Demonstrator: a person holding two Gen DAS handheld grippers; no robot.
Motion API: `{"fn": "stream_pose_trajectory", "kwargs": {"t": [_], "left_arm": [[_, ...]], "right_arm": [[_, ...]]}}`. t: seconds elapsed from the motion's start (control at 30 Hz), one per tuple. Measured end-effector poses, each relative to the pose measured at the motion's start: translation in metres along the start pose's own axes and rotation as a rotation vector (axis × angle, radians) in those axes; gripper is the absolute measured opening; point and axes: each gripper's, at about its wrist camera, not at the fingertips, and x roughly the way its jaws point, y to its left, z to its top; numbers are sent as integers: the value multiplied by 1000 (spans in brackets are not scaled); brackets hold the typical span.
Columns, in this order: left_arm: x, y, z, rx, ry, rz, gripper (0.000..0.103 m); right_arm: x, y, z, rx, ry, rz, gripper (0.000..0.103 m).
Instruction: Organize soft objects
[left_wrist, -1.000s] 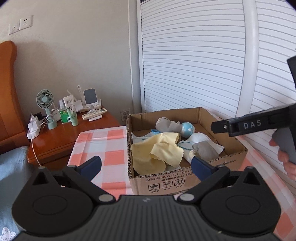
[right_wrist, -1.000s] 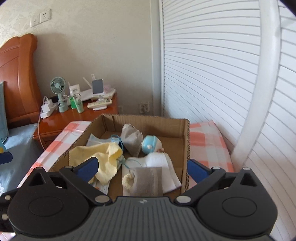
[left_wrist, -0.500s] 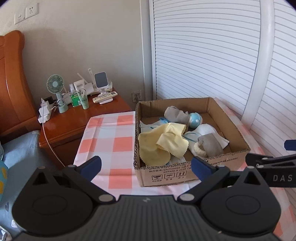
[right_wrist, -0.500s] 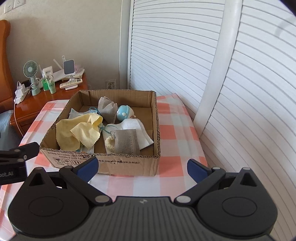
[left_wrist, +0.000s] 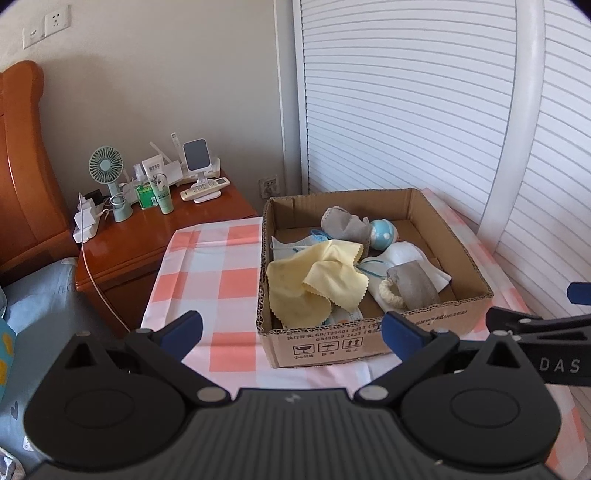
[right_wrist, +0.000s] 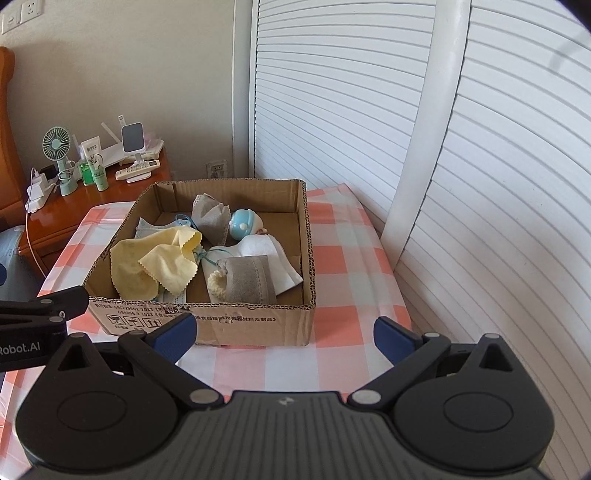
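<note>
An open cardboard box (left_wrist: 373, 341) (right_wrist: 236, 325) stands on the checked tablecloth. In it lie a yellow cloth (left_wrist: 314, 280) (right_wrist: 159, 264), two grey cloths (left_wrist: 413, 284) (right_wrist: 249, 278), a white cloth (left_wrist: 406, 258) (right_wrist: 271, 254), a blue and white ball toy (left_wrist: 382, 230) (right_wrist: 243, 223) and a face mask (left_wrist: 291, 245). My left gripper (left_wrist: 291, 332) is open and empty, in front of the box. My right gripper (right_wrist: 284, 332) is open and empty, also in front of the box.
A wooden bedside table (left_wrist: 147, 236) (right_wrist: 96, 195) to the left carries a small fan (left_wrist: 107, 170), bottles, a remote and chargers. White louvred doors (left_wrist: 424, 92) stand behind and to the right of the box. Blue bedding (left_wrist: 40, 306) lies at the left.
Both grippers have pulled back and up from the box, which now shows whole and farther off. Both stay open and empty.
</note>
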Motion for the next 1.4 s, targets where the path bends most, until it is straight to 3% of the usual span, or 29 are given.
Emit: {"fn": "stream_pose_trajectory", "kwargs": {"t": [1.4], "left_arm": [[0,-2,-1,-4,11,5,102]], "right_arm": [[-1,-3,-1,15,-8,-4,103]]}}
